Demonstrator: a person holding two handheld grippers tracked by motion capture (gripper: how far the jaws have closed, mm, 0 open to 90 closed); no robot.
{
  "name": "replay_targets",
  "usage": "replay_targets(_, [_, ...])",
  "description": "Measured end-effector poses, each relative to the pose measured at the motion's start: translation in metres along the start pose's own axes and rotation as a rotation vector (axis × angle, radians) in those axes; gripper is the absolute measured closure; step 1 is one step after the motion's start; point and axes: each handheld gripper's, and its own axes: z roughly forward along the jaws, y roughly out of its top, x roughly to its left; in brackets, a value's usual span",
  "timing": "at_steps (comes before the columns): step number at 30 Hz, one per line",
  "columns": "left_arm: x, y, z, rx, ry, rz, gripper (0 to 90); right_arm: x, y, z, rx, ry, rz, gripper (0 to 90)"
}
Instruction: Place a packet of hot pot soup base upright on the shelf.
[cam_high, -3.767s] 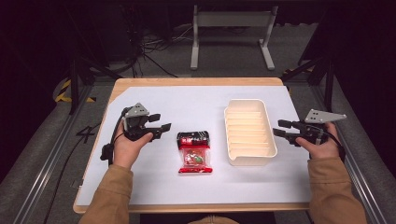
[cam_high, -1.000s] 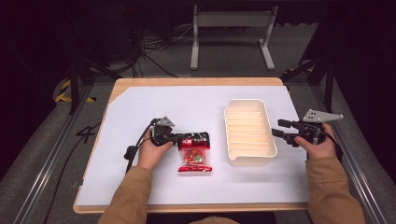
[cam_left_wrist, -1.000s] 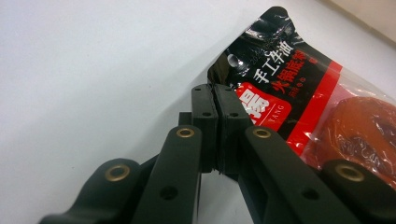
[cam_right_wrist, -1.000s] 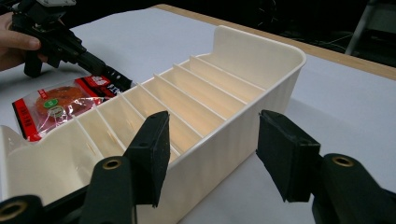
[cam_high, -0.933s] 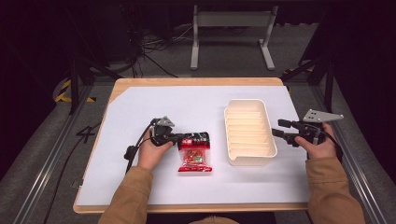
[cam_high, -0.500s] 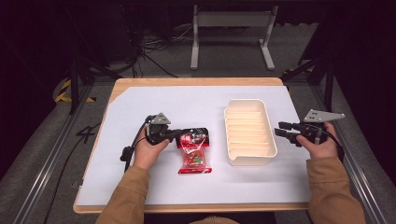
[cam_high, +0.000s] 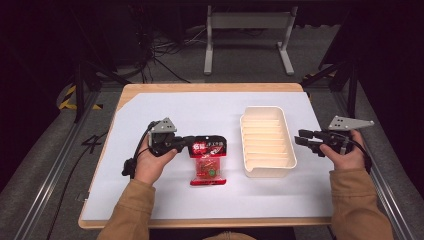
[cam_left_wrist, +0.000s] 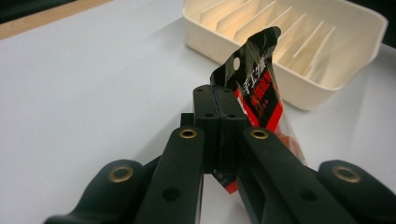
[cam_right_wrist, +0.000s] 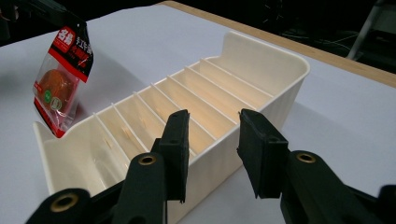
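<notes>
High view has the left gripper (cam_high: 186, 144) clamped on the black top edge of the snack packet (cam_high: 208, 162), which hangs lengthwise; the tray (cam_high: 266, 171) lies to its right, beside the half-open right gripper (cam_high: 301, 139)

Worktop (cam_high: 210, 88): wooden board, covered by white sheet (cam_high: 165, 107). Floor (cam_high: 45, 165): grey carpet. Grey metal stand (cam_high: 247, 30) beyond the far edge. Black cables (cam_high: 165, 47) on floor, far left. Yellow-black tape (cam_high: 67, 97) at left. Metal rail (cam_high: 50, 175) along left side.
</notes>
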Motion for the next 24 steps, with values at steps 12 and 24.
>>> replay_targets(12, [-0.031, 0.025, -0.024, -0.029, -0.046, 0.084, 89.8, 0.013, 0.012, -0.004, -0.018, 0.030, -0.042, 64.6])
replay_targets(24, [-0.045, 0.035, -0.048, -0.062, -0.046, 0.101, 89.8, 0.029, 0.025, -0.006, -0.020, 0.041, -0.095, 63.3])
